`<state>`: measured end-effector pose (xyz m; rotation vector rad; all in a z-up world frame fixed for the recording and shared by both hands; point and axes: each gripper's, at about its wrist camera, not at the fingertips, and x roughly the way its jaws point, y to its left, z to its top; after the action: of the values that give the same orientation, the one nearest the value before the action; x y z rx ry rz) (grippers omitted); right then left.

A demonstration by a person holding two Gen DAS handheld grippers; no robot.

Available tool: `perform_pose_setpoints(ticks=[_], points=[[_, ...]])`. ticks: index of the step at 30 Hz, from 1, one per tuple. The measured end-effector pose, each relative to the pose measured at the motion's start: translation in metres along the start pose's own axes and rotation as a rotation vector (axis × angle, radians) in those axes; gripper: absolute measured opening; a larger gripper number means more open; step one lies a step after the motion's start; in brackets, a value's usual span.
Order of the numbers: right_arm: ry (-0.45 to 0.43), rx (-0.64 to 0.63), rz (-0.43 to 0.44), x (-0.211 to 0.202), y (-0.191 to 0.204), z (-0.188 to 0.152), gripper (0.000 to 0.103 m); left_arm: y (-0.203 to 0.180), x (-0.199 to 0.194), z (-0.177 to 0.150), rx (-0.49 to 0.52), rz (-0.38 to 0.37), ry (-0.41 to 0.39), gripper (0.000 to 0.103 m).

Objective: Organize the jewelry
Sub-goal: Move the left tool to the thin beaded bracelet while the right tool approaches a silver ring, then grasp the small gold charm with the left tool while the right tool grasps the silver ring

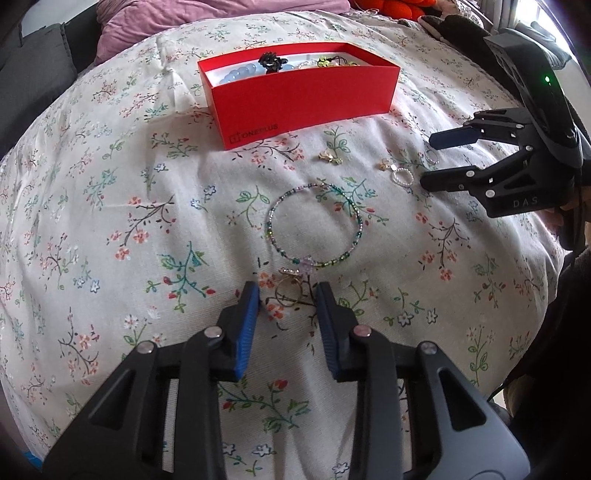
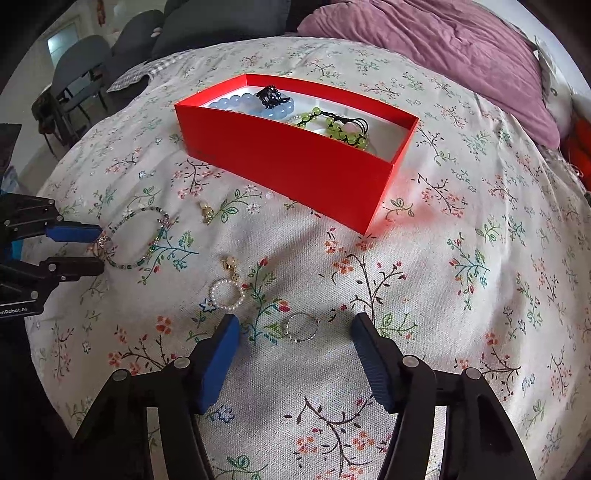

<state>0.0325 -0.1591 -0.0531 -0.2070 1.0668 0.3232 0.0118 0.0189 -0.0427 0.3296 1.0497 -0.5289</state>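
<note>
A red box [image 1: 306,107] [image 2: 295,166] on the floral bedspread holds a blue bead bracelet [image 2: 243,103], a black piece [image 2: 271,96] and a green bead bracelet [image 2: 340,129]. My left gripper [image 1: 288,291] [image 2: 99,249] is open around a gold ring [image 1: 290,291], which touches a green beaded bracelet [image 1: 314,221] [image 2: 138,236]. My right gripper [image 2: 295,326] [image 1: 430,158] is open around a small silver ring [image 2: 301,326] [image 1: 431,157]. A pearl ring [image 2: 227,293] [image 1: 402,177] and two pairs of gold earrings [image 2: 229,266] [image 2: 207,214] [image 1: 330,157] lie between.
A purple blanket [image 2: 443,48] is bunched at the far side of the bed. Grey chairs [image 2: 81,74] stand beyond the bed's left edge. An orange item [image 1: 399,7] lies at the far right.
</note>
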Motion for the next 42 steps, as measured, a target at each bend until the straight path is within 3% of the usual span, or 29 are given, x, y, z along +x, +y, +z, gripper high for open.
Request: perform_pose_setpoints(ticks=[4,10,15,18,30,42], points=[[-0.002,-0.01,0.005,0.0,0.001,0.002,0.055,-0.001,0.0,0.0,0.01,0.006,0.0,0.033],[-0.004,-0.017,0.023,-0.003,0.004,0.004,0.033,-0.003,0.0,0.0,0.019,0.018,0.001,0.027],[-0.004,-0.027,0.033,-0.004,0.009,0.004,0.018,-0.002,0.0,0.001,0.027,0.025,-0.001,0.015],[-0.005,-0.032,0.029,-0.005,0.01,0.004,0.018,-0.002,-0.001,0.002,0.024,0.024,-0.008,0.005],[-0.029,-0.002,0.034,-0.017,0.003,0.008,0.017,-0.001,-0.015,0.007,0.008,-0.009,-0.052,0.002],[-0.081,0.031,0.036,-0.038,-0.007,0.016,0.017,0.002,-0.027,0.018,-0.02,0.019,-0.086,0.002]])
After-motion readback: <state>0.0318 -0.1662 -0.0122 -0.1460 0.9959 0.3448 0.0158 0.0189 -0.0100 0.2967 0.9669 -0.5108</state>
